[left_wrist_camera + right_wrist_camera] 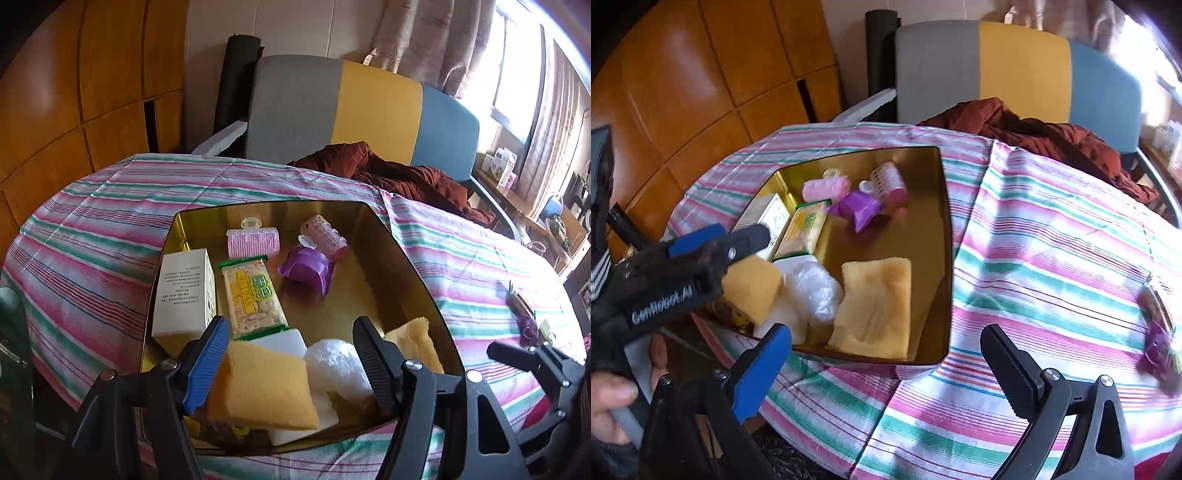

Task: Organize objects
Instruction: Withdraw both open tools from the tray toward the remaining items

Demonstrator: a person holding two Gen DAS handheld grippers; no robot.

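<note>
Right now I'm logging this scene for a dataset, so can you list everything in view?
Tin box: 1, gold inside, on the striped cloth.
Sponge: 2, yellow; one between the left gripper's fingers, one flat in the box.
Plastic bag: 1, white, between the sponges.
Hair rollers: 2, pink, far end of box.
Purple packet: 1, mid box.
Snack bar: 1, green-yellow wrapper, in box.
Carton: 1, white, box's left side.
Tablecloth: 1, pink-green-white stripes.
Wrapped item: purple, blurred, on cloth at right.
Chair: grey-yellow-blue; rust cloth on it.
Left gripper: open over the box.
Right gripper: open, empty.
</note>
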